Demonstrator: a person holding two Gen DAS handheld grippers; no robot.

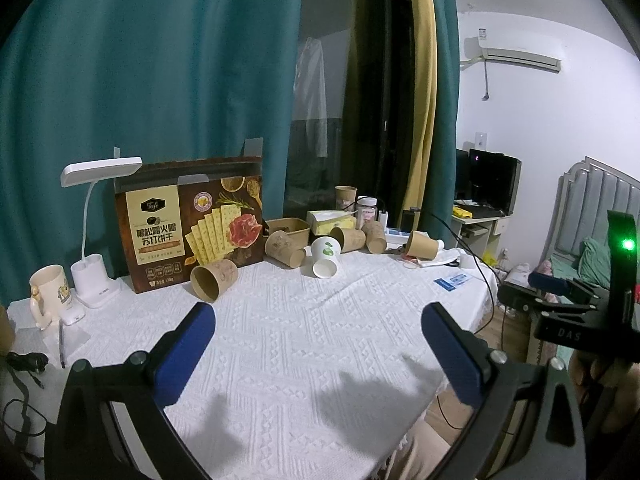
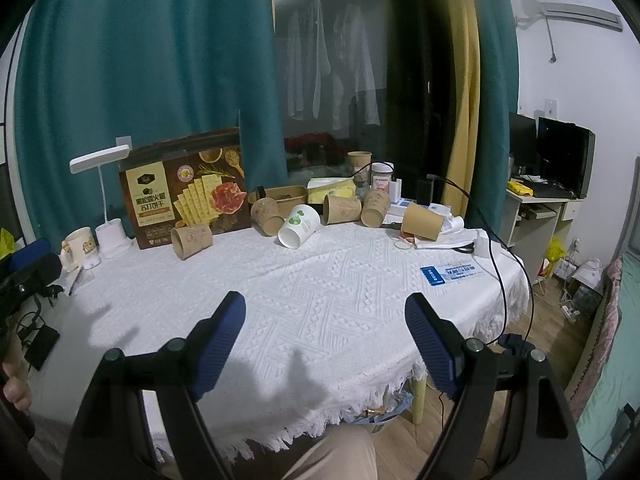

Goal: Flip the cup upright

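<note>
Your left gripper [image 1: 318, 320] and right gripper [image 2: 325, 312] both gape wide, holding nothing — white cup [image 2: 299, 226] lies tipped on the tablecloth [image 2: 320, 280] among brown cups, far side

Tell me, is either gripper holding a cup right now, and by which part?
Nothing is held. The left gripper and right gripper are both open over the tablecloth, short of the tipped cups.
</note>
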